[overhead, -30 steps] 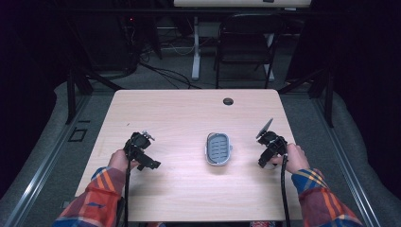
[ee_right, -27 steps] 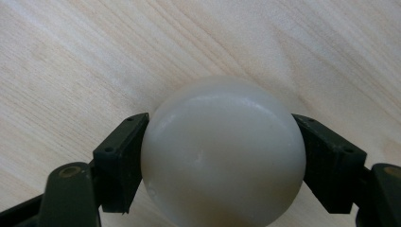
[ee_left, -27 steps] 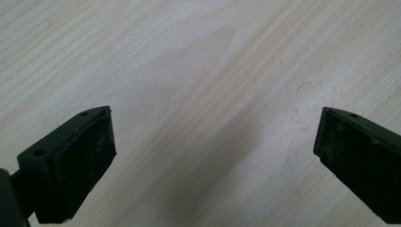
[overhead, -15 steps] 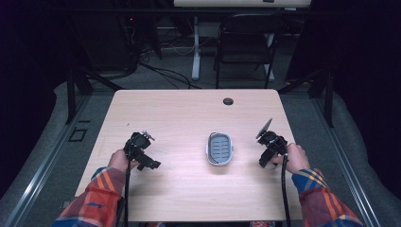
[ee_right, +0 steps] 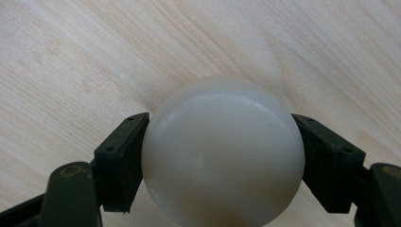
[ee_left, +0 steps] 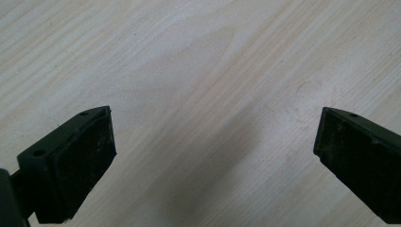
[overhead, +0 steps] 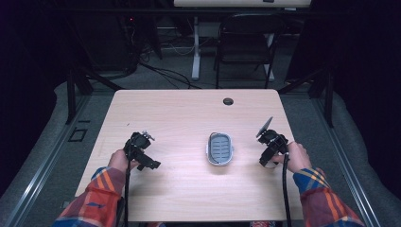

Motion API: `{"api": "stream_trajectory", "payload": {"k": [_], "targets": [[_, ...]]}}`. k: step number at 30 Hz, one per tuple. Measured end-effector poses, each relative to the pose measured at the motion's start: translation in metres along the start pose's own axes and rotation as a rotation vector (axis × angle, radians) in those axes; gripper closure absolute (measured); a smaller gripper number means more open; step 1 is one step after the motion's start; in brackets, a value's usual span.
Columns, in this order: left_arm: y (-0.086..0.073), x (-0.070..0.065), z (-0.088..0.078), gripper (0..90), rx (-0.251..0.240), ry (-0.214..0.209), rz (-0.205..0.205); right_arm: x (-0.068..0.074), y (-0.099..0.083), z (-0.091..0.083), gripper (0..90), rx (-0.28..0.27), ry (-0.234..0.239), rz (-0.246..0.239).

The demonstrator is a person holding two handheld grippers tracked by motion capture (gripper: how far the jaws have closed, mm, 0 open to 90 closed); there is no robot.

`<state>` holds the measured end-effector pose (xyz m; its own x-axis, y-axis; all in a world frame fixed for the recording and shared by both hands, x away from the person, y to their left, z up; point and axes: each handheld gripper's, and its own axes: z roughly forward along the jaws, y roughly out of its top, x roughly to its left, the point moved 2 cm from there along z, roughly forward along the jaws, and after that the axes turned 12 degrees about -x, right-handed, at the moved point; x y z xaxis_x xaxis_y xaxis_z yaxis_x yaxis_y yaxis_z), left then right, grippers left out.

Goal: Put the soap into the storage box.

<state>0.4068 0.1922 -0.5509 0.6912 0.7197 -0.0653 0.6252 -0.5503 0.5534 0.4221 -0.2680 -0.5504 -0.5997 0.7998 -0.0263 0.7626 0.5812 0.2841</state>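
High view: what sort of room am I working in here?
Probably a lab or recording workspace, not a home. A bare wooden table with a cable hole stands on grey carpet, cables trail over the floor behind it, and an empty black chair sits at another desk beyond.

Pale wooden counter (overhead: 189, 118), a small grey slotted tray (overhead: 220, 148) lying flat near its middle.
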Motion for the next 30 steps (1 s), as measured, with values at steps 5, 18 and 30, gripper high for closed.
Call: {"api": "stream_trajectory", "payload": {"k": [5, 18, 30], "targets": [[0.000, 0.000, 0.000, 0.0, 0.001, 0.000, 0.000, 0.002, 0.001, -0.002, 24.3, 0.003, -0.002, -0.006], [0.000, 0.000, 0.000, 0.0, 0.003, 0.002, 0.001, 0.006, 0.004, -0.010, 24.3, 0.011, -0.003, -0.031], [0.000, 0.000, 0.000, 0.0, -0.001, 0.001, -0.001, 0.012, 0.012, -0.011, 24.3, 0.009, -0.007, -0.045]]}}
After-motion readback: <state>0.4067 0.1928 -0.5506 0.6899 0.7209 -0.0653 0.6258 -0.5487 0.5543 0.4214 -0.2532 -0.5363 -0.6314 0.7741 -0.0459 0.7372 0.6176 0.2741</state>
